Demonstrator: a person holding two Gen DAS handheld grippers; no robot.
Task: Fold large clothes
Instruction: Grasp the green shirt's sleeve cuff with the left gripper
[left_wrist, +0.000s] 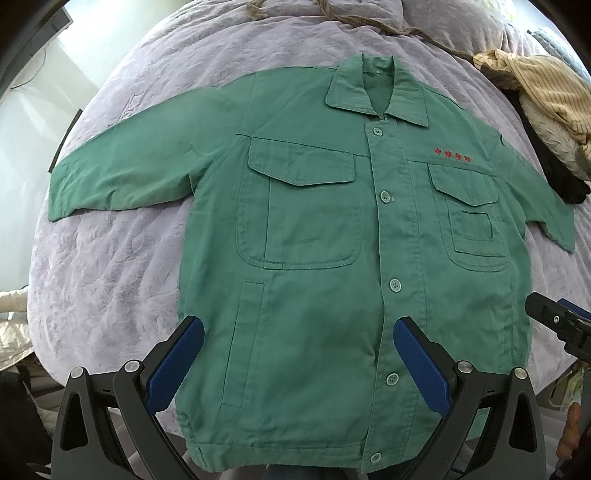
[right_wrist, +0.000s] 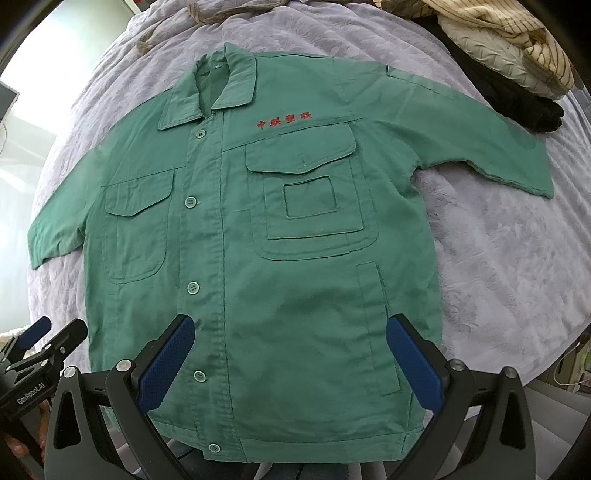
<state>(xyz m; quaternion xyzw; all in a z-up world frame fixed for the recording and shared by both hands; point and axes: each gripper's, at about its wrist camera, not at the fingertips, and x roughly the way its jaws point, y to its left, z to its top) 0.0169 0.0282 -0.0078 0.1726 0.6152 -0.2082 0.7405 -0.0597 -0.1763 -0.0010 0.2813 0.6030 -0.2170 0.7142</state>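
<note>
Left wrist view: green cotton work jacket (left_wrist: 314, 236) lies flat, collar away, hem nearest both spread-open grippers (left_wrist: 299, 354) (right_wrist: 291, 350) on the lilac quilted bedspread (left_wrist: 110, 266).

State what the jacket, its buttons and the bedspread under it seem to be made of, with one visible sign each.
Jacket: likely matte cotton twill; it shows soft creases and stitched seams.
Buttons: probably plastic; they look smooth, slightly glossy, with moulded holes.
Bedspread: seemingly plush or quilted textile; its embossed, crinkled surface is softly sheened.

Bare lilac bedspread (right_wrist: 498, 258) beside both sleeves, clothes pile (right_wrist: 509, 48) crowding the far right corner
</note>
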